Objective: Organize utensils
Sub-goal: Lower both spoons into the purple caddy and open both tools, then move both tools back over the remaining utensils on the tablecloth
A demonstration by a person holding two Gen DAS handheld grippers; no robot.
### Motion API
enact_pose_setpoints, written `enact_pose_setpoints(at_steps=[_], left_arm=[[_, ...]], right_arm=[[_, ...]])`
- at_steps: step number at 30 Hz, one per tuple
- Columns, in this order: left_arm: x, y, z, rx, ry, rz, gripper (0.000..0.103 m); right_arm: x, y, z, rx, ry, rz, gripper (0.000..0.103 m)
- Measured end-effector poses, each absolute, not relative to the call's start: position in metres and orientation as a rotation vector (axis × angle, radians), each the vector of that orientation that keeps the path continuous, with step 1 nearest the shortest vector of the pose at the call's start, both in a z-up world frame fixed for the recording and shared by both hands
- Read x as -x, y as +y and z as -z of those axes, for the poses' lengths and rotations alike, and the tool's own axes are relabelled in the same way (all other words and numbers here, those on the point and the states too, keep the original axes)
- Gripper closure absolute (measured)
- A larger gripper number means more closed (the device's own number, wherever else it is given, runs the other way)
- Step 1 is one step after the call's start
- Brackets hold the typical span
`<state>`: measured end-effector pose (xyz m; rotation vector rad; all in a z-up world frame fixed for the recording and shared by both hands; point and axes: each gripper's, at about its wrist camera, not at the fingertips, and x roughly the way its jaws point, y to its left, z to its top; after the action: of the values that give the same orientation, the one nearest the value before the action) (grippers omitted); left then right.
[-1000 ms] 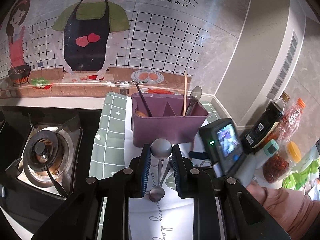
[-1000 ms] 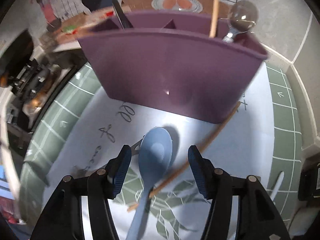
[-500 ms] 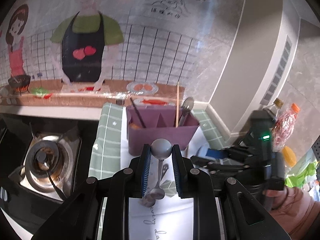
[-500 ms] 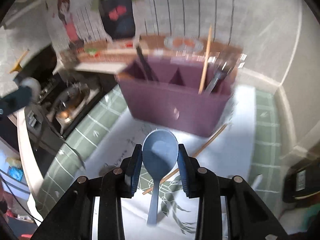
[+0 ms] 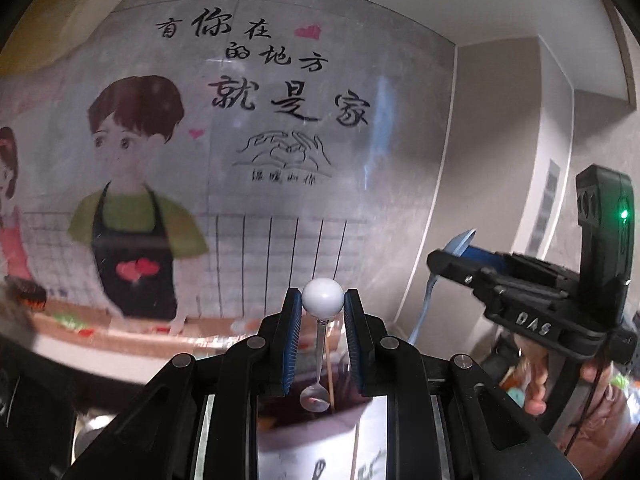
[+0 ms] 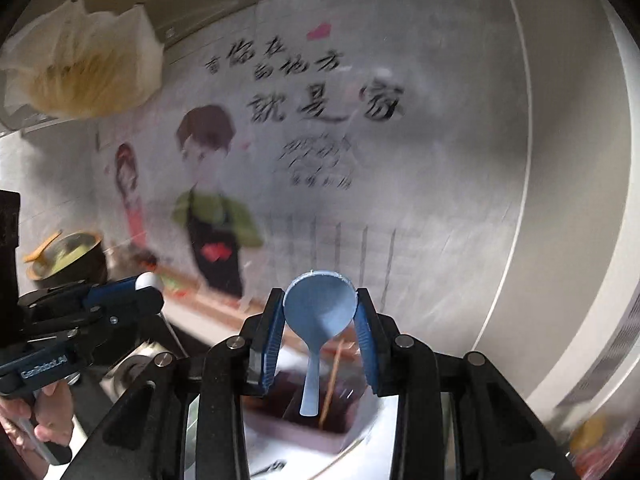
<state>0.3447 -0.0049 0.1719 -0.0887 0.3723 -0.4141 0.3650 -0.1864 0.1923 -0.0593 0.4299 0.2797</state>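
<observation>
My left gripper [image 5: 322, 307] is shut on the white ball end of a thin metal spoon [image 5: 319, 344], which hangs bowl down over the purple utensil holder [image 5: 312, 412]. My right gripper [image 6: 320, 312] is shut on the bowl of a blue plastic spoon [image 6: 318, 320], whose handle hangs down over the holder's open compartment [image 6: 304, 420]. A wooden chopstick [image 6: 331, 380] stands in the holder. Each gripper shows in the other's view: the right one [image 5: 472, 260] and the left one [image 6: 132, 292].
The wall with a cartoon mural [image 5: 132, 220] is straight ahead. A white cloth with printing [image 5: 312, 456] lies under the holder. A pot [image 6: 64, 256] and stove are at the left. A plastic bag [image 6: 80, 64] hangs at the upper left.
Both grippers have lifted high off the cloth with their spoons and tilted up toward the wall. The right gripper closed on the blue spoon and raised it over the holder.
</observation>
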Motion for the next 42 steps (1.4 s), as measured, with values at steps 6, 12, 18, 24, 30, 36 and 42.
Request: enact_pose_setpoints(at_steps=[6, 12, 18, 24, 30, 36, 42], left_arm=[[-0.398, -0.01, -0.132, 0.097, 0.407, 0.385, 0.081], [-0.435, -0.006, -0.067, 0.127, 0.526, 0.346, 0.081], [-0.452, -0.004, -0.015, 0.149, 0.648, 0.348, 0.081], [-0.458, -0.01, 0.018, 0.149, 0.741, 0.35, 0.079], [-0.441, 0.003, 0.003, 0.195, 0.732, 0.323, 0.063], [-0.393, 0.003, -0.01, 0.15, 0.716, 0.31, 0.062], [-0.344, -0.011, 0.014, 0.095, 0.783, 0.328, 0.052]], right_arm=[[-0.415, -0.184, -0.156, 0.068, 0.506, -0.215, 0.071], [-0.448, -0.176, -0.084, 0.063, 0.651, -0.198, 0.071], [-0.46, -0.158, -0.026, 0.101, 0.756, -0.204, 0.071], [-0.465, -0.148, 0.019, 0.093, 0.872, -0.229, 0.07], [-0.45, -0.156, 0.023, 0.061, 0.89, -0.256, 0.055], [-0.397, -0.19, -0.026, 0.045, 0.722, -0.234, 0.007], [-0.345, -0.221, -0.032, 0.098, 0.707, -0.217, 0.0]])
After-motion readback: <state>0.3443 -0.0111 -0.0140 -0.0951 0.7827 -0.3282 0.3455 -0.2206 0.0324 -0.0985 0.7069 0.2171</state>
